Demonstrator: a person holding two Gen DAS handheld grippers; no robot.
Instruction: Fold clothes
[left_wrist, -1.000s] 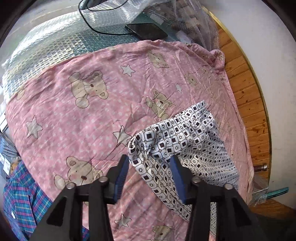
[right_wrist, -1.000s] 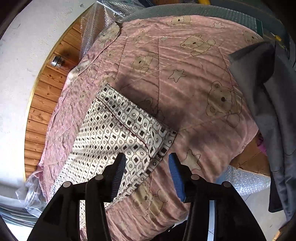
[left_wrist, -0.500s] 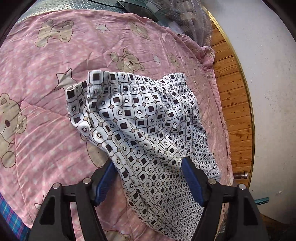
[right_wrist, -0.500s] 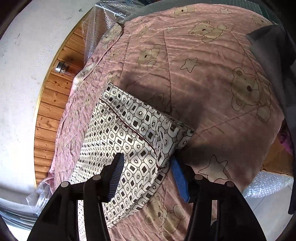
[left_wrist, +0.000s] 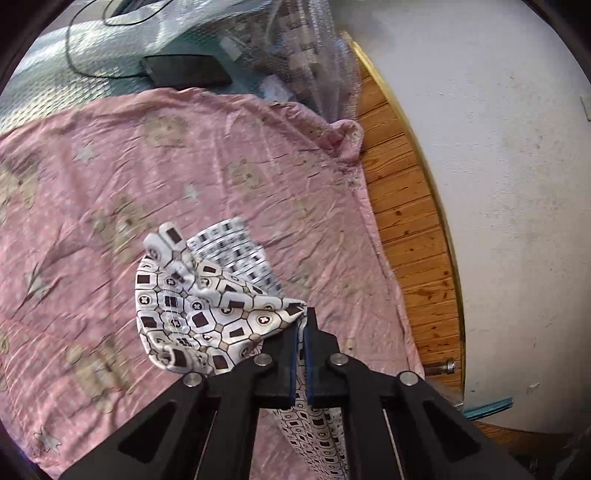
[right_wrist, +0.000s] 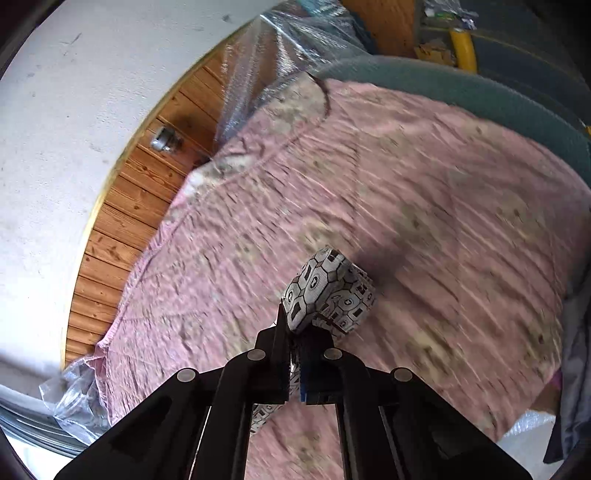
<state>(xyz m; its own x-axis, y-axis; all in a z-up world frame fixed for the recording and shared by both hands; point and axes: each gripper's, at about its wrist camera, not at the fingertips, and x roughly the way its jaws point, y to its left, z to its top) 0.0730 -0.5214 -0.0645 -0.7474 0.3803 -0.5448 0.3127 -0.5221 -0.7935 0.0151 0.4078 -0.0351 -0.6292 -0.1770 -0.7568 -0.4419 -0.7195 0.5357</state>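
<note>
A black-and-white geometric-print garment (left_wrist: 207, 314) is lifted off a pink bear-print quilt (left_wrist: 92, 177). My left gripper (left_wrist: 300, 332) is shut on one edge of the garment, which bunches ahead of the jaws and trails down below them. In the right wrist view my right gripper (right_wrist: 293, 332) is shut on another corner of the same garment (right_wrist: 328, 291), a small fold sticking up past the fingertips above the quilt (right_wrist: 424, 221). Both views are motion-blurred.
A wood-panelled strip (left_wrist: 406, 221) and white wall (left_wrist: 498, 184) border the bed. A black flat device (left_wrist: 184, 70) with a cable lies on a teal cover beyond the quilt. Bubble wrap (right_wrist: 266, 66) sits at the bed's corner; dark grey clothing (right_wrist: 576, 350) hangs at right.
Both grippers went from open over the flat garment to shut on its edges. The garment has been raised off the quilt and now bunches in front of the jaws.
</note>
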